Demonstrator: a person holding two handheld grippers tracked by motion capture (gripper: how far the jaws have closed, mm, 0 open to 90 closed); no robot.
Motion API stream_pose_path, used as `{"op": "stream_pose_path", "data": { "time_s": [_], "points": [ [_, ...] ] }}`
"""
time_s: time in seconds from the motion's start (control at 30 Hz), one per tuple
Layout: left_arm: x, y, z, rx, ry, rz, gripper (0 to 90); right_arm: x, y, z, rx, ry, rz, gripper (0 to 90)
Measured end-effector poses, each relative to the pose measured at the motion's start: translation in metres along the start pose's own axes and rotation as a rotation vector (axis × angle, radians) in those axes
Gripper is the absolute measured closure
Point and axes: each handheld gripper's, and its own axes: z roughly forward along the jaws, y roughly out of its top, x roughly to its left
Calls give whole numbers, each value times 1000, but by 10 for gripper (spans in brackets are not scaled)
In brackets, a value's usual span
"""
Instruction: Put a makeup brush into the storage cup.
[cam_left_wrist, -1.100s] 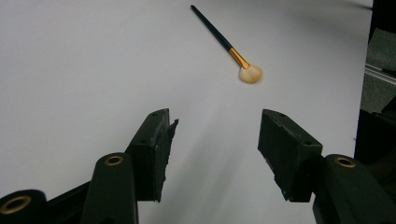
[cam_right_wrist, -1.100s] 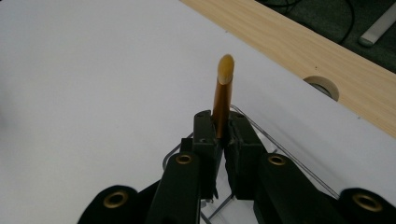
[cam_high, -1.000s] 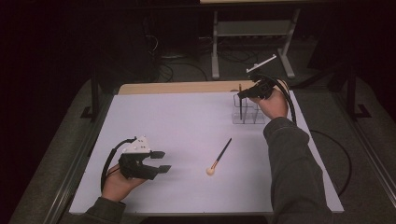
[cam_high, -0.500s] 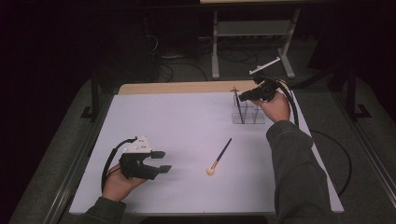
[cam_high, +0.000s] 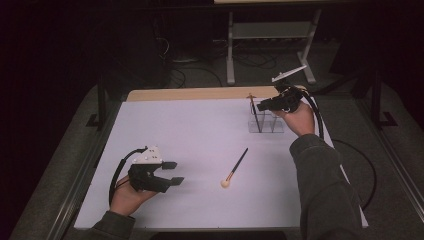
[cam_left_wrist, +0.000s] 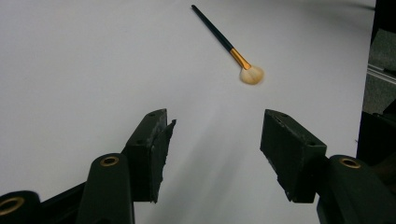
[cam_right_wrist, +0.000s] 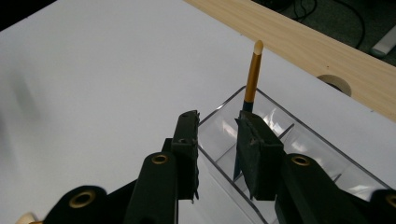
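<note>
High view: right gripper (cam_high: 261, 105) up at the far right of the white table (cam_high: 200, 130), over the clear organizer (cam_high: 266, 123), with a thin brush (cam_high: 255, 113) standing upright in its left compartment. Left gripper (cam_high: 170, 173) rests near the front left, jaws spread, holding nothing. A second brush (cam_high: 235, 168) lies flat mid-table, bristles toward the person, well apart from both grippers.

Left gripper view: jaws wide apart over bare table; the second brush (cam_left_wrist: 229, 44) lies ahead, fluffy head nearer, handle pointing away.

Right gripper view: the jaws stand part-open with a clear gap between them, straddling the organizer (cam_right_wrist: 299, 140) wall; the upright brush (cam_right_wrist: 252, 74) rises just behind the right jaw, gold ferrule and pale tip up. Whether the jaw touches the handle, I can't tell; it looks let go.

Judged step: dropping the brush into the compartment. To do it well, open fully, lift straight up so the jaws don't snag the handle or tip the organizer, then go for the second brush by its handle.
</note>
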Motion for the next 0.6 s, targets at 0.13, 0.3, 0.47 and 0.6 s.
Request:
{"op": "stream_pose_path", "data": {
  "time_s": [0.13,0.3,0.47,0.6],
  "points": [
    [0,0,1,4,-1,1,409,0,-4,-3,-8,5,8,659],
    [0,0,0,-2,-2,-4,408,-1,-9,-7,-20,10,3,645],
    [-1,0,0,-2,-7,-4,407,2,-13,-11,-24,12,15,632],
    [0,0,1,-2,-8,-1,407,3,-18,-15,-29,17,11,620]
  ]
}}
